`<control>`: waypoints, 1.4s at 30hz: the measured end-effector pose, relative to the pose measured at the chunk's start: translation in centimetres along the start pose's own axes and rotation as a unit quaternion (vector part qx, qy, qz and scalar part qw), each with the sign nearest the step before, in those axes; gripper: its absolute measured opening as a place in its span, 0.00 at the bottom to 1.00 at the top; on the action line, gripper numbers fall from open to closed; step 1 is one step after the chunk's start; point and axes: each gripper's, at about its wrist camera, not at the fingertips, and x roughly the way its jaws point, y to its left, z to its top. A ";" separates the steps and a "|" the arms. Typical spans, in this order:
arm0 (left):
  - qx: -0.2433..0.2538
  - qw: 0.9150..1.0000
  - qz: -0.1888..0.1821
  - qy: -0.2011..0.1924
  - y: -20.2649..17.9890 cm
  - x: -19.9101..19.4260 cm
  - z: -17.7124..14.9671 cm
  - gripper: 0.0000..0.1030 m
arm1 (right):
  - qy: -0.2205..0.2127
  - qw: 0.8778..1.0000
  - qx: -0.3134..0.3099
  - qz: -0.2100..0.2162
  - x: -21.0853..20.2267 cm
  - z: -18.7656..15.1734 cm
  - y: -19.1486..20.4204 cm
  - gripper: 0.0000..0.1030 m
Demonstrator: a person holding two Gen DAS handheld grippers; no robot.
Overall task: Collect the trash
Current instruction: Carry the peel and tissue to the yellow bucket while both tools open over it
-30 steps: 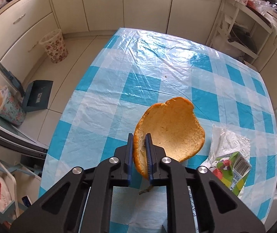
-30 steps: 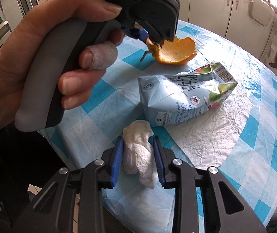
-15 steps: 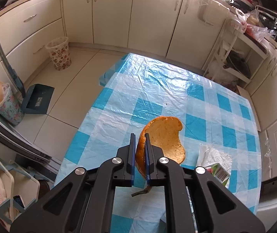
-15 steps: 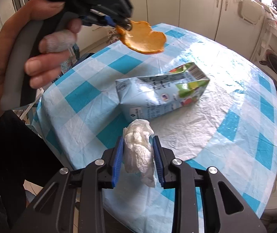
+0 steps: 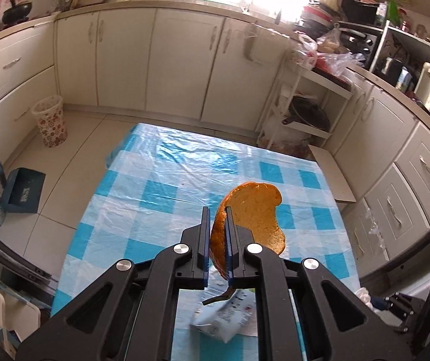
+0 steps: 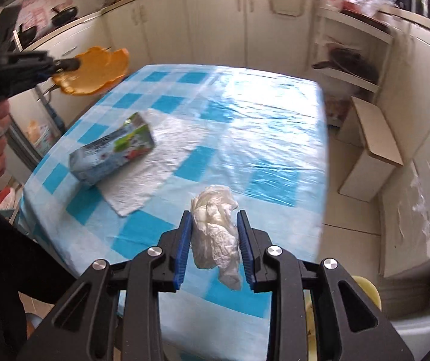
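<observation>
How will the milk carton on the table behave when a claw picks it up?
The milk carton lies on its side with a crumpled top, so it is probably empty and light. Its walls look dented, so they may crush under a squeeze. Its flat sides should not roll.

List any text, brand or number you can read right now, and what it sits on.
None can be read.
Pale blue drink carton lying on the checked table: printing blurred.
Same carton under the left gripper: grey print too small.
Dark blue dustpan on the floor: white label illegible.

Carton (image 6: pixel 111 153) on napkin (image 6: pixel 151 165) – on table (image 6: pixel 275 138)
</observation>
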 end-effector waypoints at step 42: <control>0.152 0.980 -0.079 0.104 -31.9 0.9 -19.4 0.65 | -0.158 0.920 0.334 -0.134 -10.6 -4.8 -18.2 0.59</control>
